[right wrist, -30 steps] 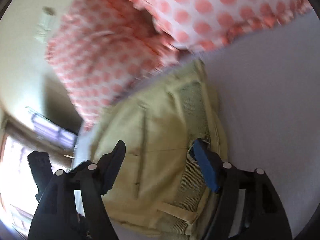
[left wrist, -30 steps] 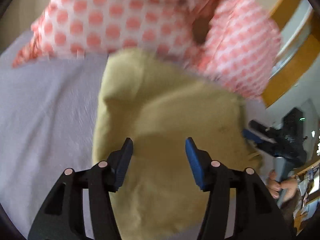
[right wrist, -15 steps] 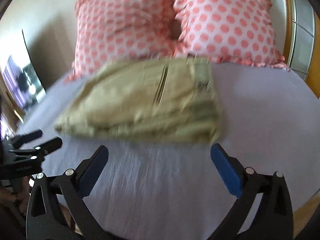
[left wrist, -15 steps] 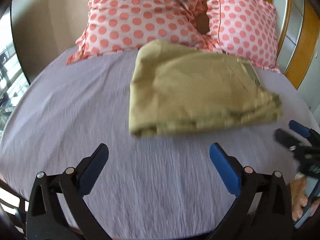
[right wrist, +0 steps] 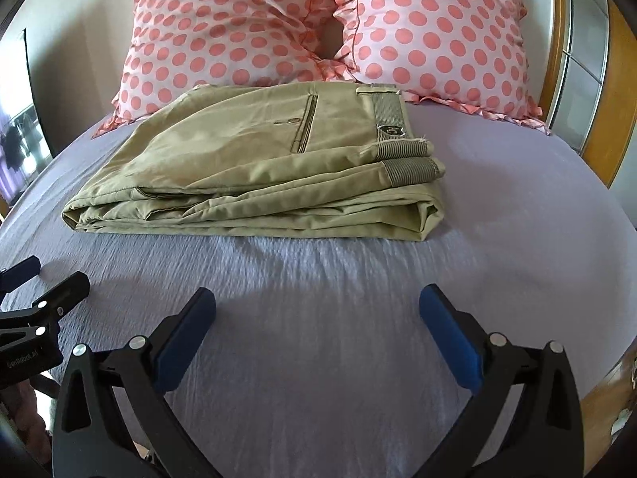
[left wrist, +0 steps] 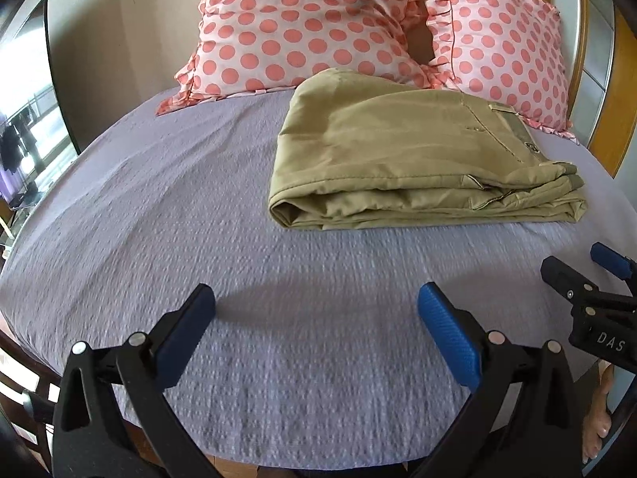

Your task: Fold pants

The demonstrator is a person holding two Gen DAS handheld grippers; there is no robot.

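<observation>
The khaki pants (left wrist: 414, 159) lie folded in a flat stack on the lavender bed sheet (left wrist: 199, 239), just in front of the pillows. They also show in the right wrist view (right wrist: 254, 175), waistband to the right. My left gripper (left wrist: 316, 314) is open and empty, low over the sheet, well short of the pants. My right gripper (right wrist: 316, 314) is open and empty, also short of the pants. The right gripper shows at the right edge of the left wrist view (left wrist: 585, 279). The left gripper shows at the left edge of the right wrist view (right wrist: 36, 290).
Two pink polka-dot pillows (left wrist: 302, 24) (right wrist: 434, 36) lean at the head of the bed. A wooden frame with glass panels (right wrist: 589, 91) stands on the right. A dark screen (left wrist: 24, 99) and window are on the left. The bed's near edge is right below the grippers.
Both grippers have pulled back from above the pants toward the near edge of the bed, and their jaws have opened wide. The folded pants stay in place.
</observation>
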